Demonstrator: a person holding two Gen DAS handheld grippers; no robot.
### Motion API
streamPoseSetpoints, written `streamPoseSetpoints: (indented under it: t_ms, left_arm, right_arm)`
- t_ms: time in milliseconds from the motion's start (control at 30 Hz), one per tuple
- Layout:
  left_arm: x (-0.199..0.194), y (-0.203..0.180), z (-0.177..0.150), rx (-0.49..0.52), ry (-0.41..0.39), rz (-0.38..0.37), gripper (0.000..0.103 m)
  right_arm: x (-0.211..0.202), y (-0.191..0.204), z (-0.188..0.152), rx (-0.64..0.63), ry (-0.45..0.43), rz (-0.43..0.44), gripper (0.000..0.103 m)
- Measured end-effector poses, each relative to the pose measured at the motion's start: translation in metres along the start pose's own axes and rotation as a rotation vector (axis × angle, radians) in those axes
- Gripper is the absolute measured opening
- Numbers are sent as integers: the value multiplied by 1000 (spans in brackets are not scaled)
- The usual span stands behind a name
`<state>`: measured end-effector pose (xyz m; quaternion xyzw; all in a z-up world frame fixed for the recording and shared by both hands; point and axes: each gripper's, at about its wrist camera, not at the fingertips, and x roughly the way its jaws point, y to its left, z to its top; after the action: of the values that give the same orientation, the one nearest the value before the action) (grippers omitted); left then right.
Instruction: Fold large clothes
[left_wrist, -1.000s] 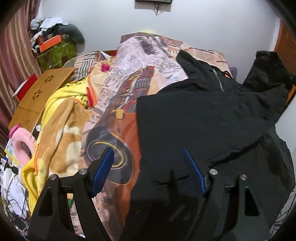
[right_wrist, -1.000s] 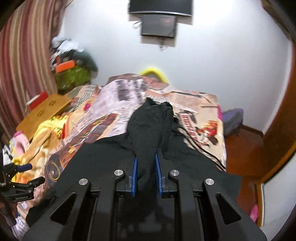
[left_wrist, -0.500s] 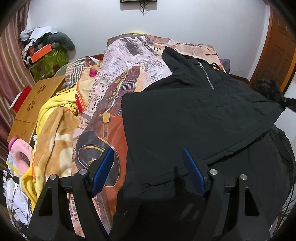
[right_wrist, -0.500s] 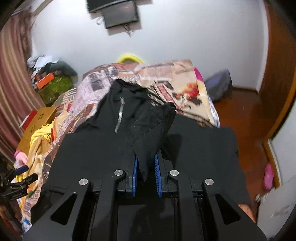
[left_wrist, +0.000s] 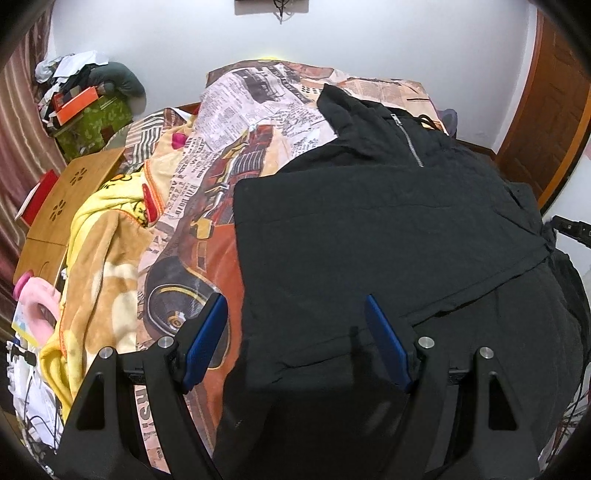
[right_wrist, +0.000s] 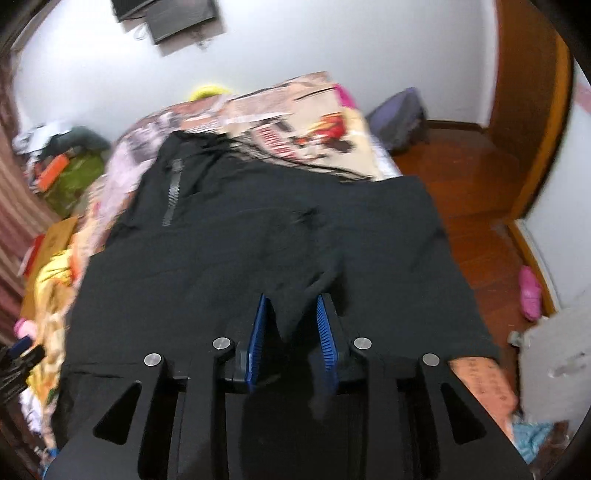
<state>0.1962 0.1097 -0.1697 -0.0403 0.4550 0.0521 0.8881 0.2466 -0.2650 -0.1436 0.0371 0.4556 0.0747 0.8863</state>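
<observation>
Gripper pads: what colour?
Blue, ribbed pads on black fingers; clearest in the left wrist view.

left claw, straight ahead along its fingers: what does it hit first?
Most likely the black jacket spread on the bed. The left claw is open and empty, angled down, with the jacket's left edge between its fingers. The printed bedsheet shows only past the left finger. Depth is unclear.

The bed (left_wrist: 258, 122) wears a newspaper-and-car print sheet (left_wrist: 207, 236). A black jacket (left_wrist: 369, 240) lies flat on it from the centre toward 3 o'clock, zip (left_wrist: 408, 140) at 1 o'clock. A yellow blanket (left_wrist: 99, 251) is bunched on the sheet at 9 o'clock, near the jacket but apart from it.
</observation>
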Motion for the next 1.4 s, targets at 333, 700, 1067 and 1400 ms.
streamPoseSetpoints:
  t_ms: [333,700,1067,1400]
  left_arm:
    - [-5,-43,34,64,-58,-28,76]
    - [5,-106,66,137,-95,-116,76]
    - [33,-126,53,173,-17,-131,76]
    - [38,-116,52,132,-1,-118,76]
  right_arm:
    - [-41,-43,0,17,-37,-95,52]
    - [-22,-118,-9,275,53,-2,64]
    - [32,-175,-45,650,189,249,64]
    - [71,-188,-30,696,258,219,64]
